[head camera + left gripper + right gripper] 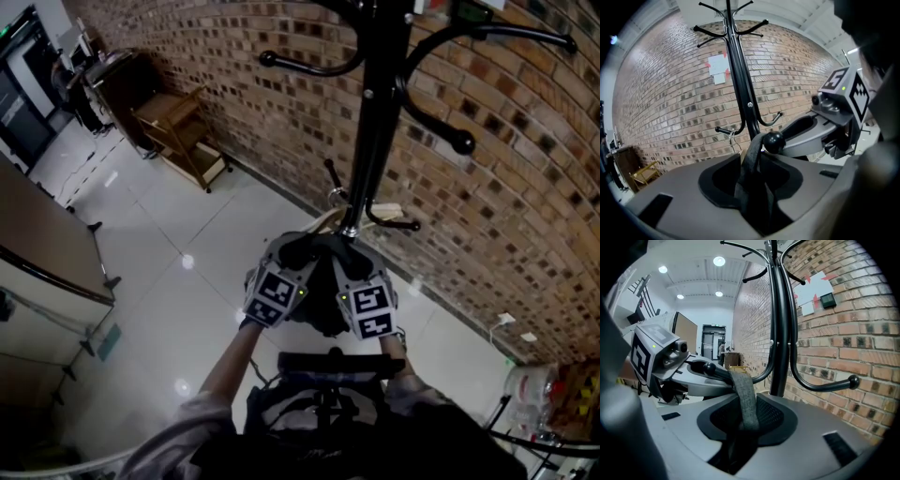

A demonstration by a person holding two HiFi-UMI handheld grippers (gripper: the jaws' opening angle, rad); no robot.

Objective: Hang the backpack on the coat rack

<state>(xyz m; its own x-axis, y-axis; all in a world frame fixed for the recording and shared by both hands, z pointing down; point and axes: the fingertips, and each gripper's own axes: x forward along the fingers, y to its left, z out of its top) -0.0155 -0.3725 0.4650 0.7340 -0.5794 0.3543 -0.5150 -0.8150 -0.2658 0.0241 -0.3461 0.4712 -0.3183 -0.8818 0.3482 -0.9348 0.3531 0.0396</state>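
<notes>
The black coat rack (375, 122) stands against the brick wall. My left gripper (292, 261) and right gripper (349, 262) are side by side at a low hook. In the left gripper view, the backpack's grey strap (751, 168) runs up from my shut jaws and over the ball-tipped hook (773, 142). In the right gripper view the same strap (745, 397) lies over that hook (708, 367) and is pinched between the shut jaws. The dark backpack (323, 403) hangs below the grippers, in front of my body.
A brick wall (525, 187) runs behind the rack. A low wooden cart (183, 136) stands at the wall, far left. A table edge (52, 262) is at the left, and bags and cables (553, 389) lie at the bottom right. The white tiled floor (178, 244) spreads between.
</notes>
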